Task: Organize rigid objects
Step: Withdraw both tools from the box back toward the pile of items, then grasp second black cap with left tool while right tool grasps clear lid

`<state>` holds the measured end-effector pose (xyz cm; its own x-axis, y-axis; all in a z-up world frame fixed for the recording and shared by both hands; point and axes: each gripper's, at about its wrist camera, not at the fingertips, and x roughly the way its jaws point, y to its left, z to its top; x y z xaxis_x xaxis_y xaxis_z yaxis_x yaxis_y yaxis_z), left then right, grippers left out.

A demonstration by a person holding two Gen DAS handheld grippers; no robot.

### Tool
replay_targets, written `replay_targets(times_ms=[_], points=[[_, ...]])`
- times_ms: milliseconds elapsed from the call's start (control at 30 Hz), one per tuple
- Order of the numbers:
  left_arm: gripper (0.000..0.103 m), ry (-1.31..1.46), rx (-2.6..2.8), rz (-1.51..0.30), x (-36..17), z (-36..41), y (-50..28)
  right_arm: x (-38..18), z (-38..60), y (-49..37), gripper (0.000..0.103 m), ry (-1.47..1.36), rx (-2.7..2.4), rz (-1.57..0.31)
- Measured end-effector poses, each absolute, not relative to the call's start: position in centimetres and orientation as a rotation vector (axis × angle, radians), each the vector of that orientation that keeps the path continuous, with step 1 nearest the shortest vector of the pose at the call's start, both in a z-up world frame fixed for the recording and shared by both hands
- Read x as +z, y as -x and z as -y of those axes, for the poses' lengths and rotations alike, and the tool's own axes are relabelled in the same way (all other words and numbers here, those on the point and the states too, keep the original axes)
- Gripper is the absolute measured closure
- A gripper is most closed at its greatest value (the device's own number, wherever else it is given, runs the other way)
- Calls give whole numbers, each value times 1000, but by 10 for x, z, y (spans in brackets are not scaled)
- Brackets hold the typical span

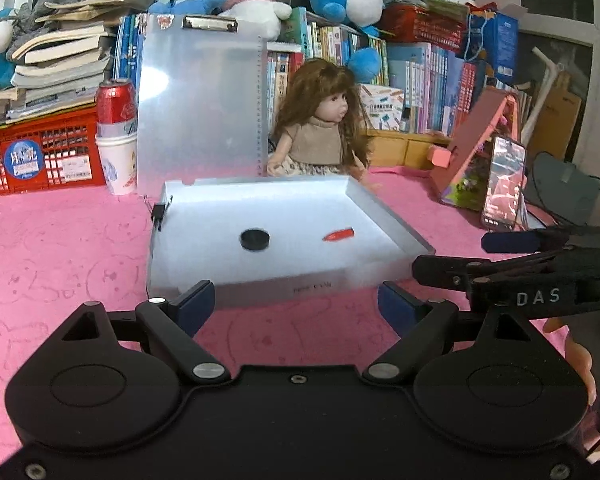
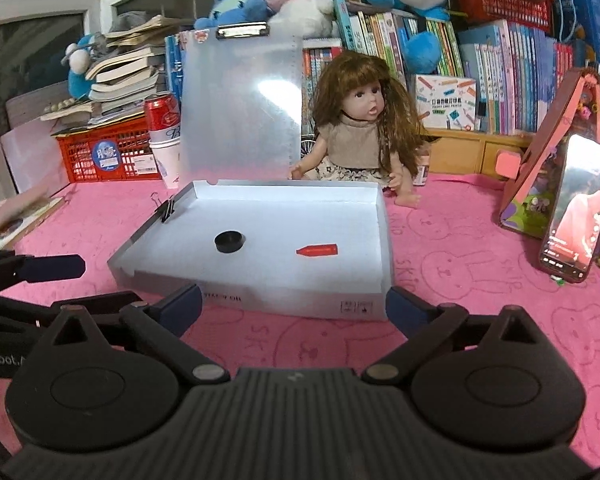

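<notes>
Two items in the box (image 2: 256, 304): black puck (image 2: 229, 241) left of centre, red cap (image 2: 317, 250) right of centre, apart. Left claw (image 1: 296, 308) and right claw (image 2: 294, 306) wide, empty, just short of the box's near wall. Step, judged: approach. Next: reach over the wall, close on one item.

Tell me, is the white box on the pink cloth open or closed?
Open. The white box has its lid standing upright behind it, and the black round piece and red piece inside are visible.
</notes>
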<state>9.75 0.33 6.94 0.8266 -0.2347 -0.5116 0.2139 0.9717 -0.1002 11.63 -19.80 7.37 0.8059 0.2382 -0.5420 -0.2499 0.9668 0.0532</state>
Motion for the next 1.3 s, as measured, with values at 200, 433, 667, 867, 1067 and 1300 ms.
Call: replay_targets(times_ms=[200, 433, 667, 867, 1067, 1300], points=[[15, 41, -227, -578, 60, -6, -79, 65, 203, -91, 0, 63, 264, -537], [16, 38, -219, -566, 56, -10, -47, 51, 205, -61, 1, 146, 292, -516], [24, 27, -187, -571, 45, -22, -19, 39, 216, -45, 7, 145, 275, -533], [51, -3, -141, -568, 36, -30, 0, 30, 224, -36, 17, 135, 252, -543], [54, -21, -124, -587, 26, -32, 4, 23, 223, -32, 26, 148, 235, -548], [54, -28, -124, -603, 18, -28, -3, 17, 215, -36, 39, 157, 246, -575]])
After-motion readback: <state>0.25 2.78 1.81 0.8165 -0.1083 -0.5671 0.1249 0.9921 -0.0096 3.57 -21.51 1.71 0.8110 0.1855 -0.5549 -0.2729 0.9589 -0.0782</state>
